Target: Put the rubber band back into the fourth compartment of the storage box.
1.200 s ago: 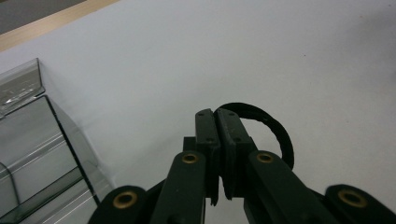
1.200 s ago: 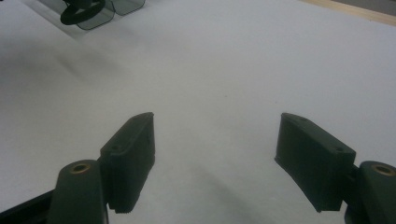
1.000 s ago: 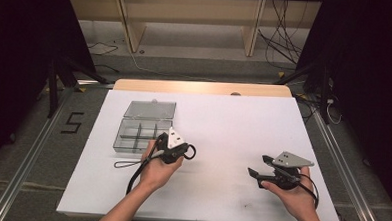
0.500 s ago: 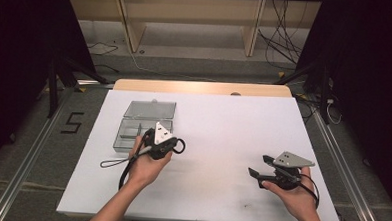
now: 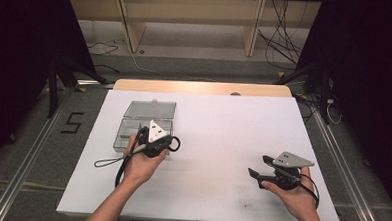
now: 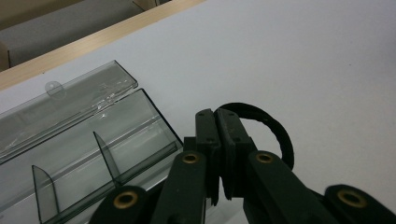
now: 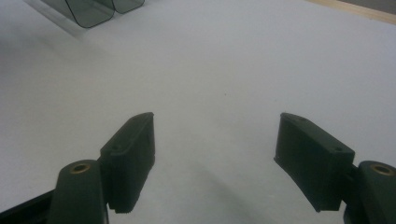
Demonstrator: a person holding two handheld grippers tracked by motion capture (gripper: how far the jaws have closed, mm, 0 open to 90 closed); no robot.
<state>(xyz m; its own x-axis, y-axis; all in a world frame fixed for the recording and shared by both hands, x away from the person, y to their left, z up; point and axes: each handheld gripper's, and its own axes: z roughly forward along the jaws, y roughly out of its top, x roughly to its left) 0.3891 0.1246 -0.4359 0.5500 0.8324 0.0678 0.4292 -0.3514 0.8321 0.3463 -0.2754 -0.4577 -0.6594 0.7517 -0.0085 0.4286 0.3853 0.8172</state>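
High view: left claw (image 5: 142, 136), shut on a black band loop (image 6: 275, 135), has shifted leftward onto the open clear compartment box (image 5: 133, 130), ready for deposit. Right claw (image 5: 259, 166) rests open, empty.

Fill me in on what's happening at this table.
A person works at a white table with a gripper in each hand. The left gripper, jaws shut on a black loop, is beside an open clear plastic box with dividers inside. The right gripper waits apart over bare table, jaws open and holding nothing.
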